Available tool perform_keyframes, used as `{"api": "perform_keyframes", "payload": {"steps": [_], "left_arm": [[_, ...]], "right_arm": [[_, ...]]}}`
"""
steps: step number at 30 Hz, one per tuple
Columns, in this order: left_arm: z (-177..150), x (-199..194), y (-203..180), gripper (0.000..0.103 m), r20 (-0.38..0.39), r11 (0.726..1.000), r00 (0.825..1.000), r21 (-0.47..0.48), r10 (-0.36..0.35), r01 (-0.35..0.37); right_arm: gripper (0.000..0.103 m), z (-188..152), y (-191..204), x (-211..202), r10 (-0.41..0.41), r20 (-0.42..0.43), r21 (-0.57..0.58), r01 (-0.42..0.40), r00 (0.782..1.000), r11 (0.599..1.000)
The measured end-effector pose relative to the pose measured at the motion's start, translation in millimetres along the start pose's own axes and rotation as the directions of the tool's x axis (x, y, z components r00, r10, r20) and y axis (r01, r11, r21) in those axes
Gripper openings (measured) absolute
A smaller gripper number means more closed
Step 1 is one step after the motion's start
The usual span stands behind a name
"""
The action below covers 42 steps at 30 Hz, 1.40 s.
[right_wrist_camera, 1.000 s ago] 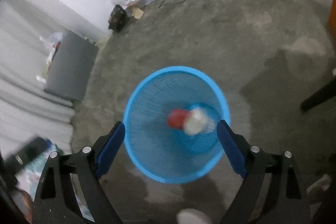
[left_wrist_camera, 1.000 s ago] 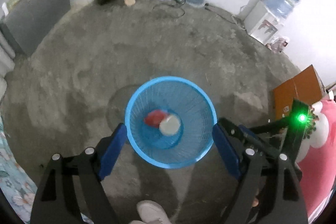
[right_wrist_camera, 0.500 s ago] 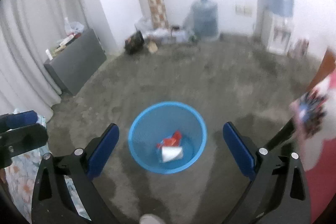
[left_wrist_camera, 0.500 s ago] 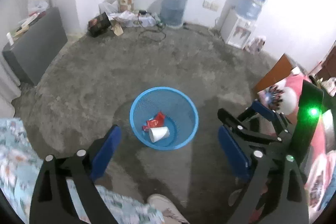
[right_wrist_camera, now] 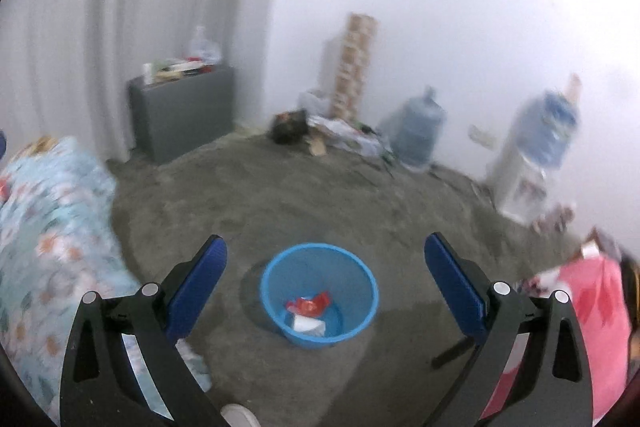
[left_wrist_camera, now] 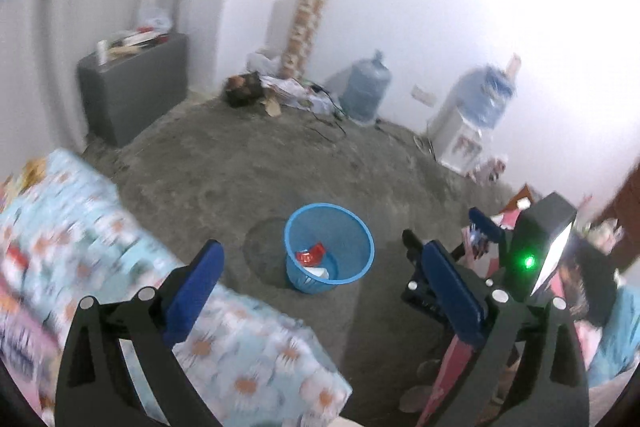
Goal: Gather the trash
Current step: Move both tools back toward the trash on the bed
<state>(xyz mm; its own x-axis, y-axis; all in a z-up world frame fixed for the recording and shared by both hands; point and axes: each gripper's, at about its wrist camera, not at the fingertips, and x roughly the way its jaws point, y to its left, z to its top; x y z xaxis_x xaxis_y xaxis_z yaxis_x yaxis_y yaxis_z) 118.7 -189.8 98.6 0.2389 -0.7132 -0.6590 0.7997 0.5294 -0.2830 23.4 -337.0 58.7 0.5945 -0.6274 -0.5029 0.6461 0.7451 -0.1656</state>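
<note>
A blue mesh bin (left_wrist_camera: 329, 247) stands on the grey floor; it also shows in the right wrist view (right_wrist_camera: 319, 291). Inside it lie a red wrapper (left_wrist_camera: 310, 254) (right_wrist_camera: 308, 304) and a white cup (left_wrist_camera: 317, 271) (right_wrist_camera: 308, 324). My left gripper (left_wrist_camera: 320, 287) is open and empty, raised well above and short of the bin. My right gripper (right_wrist_camera: 326, 287) is open and empty, also high above the bin. The right gripper's body with a green light (left_wrist_camera: 530, 261) shows at the right of the left wrist view.
A floral bedspread (left_wrist_camera: 100, 267) (right_wrist_camera: 44, 227) lies at the left. A pink cloth (right_wrist_camera: 592, 307) is at the right. A grey cabinet (left_wrist_camera: 132, 87), a patterned roll (left_wrist_camera: 306, 27), a water jug (left_wrist_camera: 366, 87), a water dispenser (left_wrist_camera: 468, 131) and litter (left_wrist_camera: 280, 87) line the far wall.
Both grippers have risen and pulled back from the bin, so it looks much smaller. The bed and far wall have come into view. Both stay open.
</note>
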Motion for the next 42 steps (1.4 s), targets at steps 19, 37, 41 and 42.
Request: {"api": "perform_keyframes", "payload": {"steps": [19,37,41,42], "left_arm": [[-99.1,-176.4,122.0,0.097,0.246,0.944,0.953,-0.316,0.175,-0.092],[-160.5,-251.9,162.6,0.097,0.349,0.879,0.853,-0.42,0.388,-0.228],[-170.9,-244.5,172.0,0.097,0.32,0.87,0.858,-0.425,0.403,-0.25],[-172.6,-240.4,174.4,0.095,0.308,0.869,0.86,-0.421,0.408,-0.261]], "right_arm": [[0.095,18.8,87.0,-76.0,0.454,0.041,-0.088,-0.449,0.89,0.889],[0.095,21.1,111.6,-74.7,0.687,-0.059,0.076,-0.683,0.724,0.726],[0.094,21.9,126.8,-67.9,0.757,-0.108,0.121,-0.747,0.644,0.653],[0.092,21.9,131.9,-67.1,0.771,-0.119,0.127,-0.761,0.625,0.636]]}}
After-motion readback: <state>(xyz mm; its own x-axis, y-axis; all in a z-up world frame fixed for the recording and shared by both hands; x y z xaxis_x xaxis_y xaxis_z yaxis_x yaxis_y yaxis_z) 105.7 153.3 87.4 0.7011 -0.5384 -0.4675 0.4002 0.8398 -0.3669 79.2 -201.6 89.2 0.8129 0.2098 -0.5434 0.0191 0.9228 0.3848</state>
